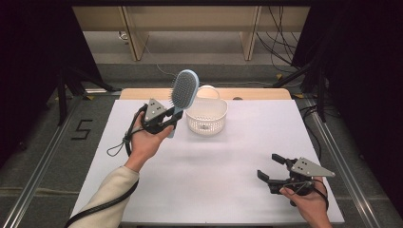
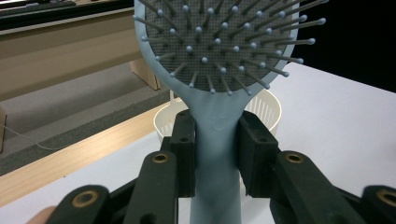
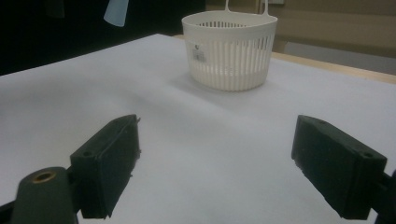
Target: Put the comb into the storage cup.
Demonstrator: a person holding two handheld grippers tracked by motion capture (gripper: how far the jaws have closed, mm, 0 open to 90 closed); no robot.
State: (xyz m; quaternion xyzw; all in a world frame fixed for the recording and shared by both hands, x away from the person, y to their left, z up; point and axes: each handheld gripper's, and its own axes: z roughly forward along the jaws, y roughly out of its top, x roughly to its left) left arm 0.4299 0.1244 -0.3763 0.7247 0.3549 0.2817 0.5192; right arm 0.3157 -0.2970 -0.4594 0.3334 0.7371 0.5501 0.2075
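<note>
Left gripper (image 2: pixel 215 154) clamps hairbrush (image 2: pixel 219 70) handle; bristled head upright above jaws.

**Bright table, dark surroundings, soft close-ups**

From above, my white table (image 1: pixel 214 161) is lit evenly from overhead, while both sides of the room fall into near black. The shadows are faint: a soft one under the basket (image 1: pixel 206 115), another beneath my left hand (image 1: pixel 145 140). No harsh glare shows on the tabletop. The high view is a little grainy, though its edges stay fairly straight. In my left gripper view the hairbrush (image 2: pixel 219 56) is sharp but the shelves behind it blur. In my right gripper view the near black pads (image 3: pixel 109 161) look soft, the basket is clearer, and the upper left corner stays dark.
</note>
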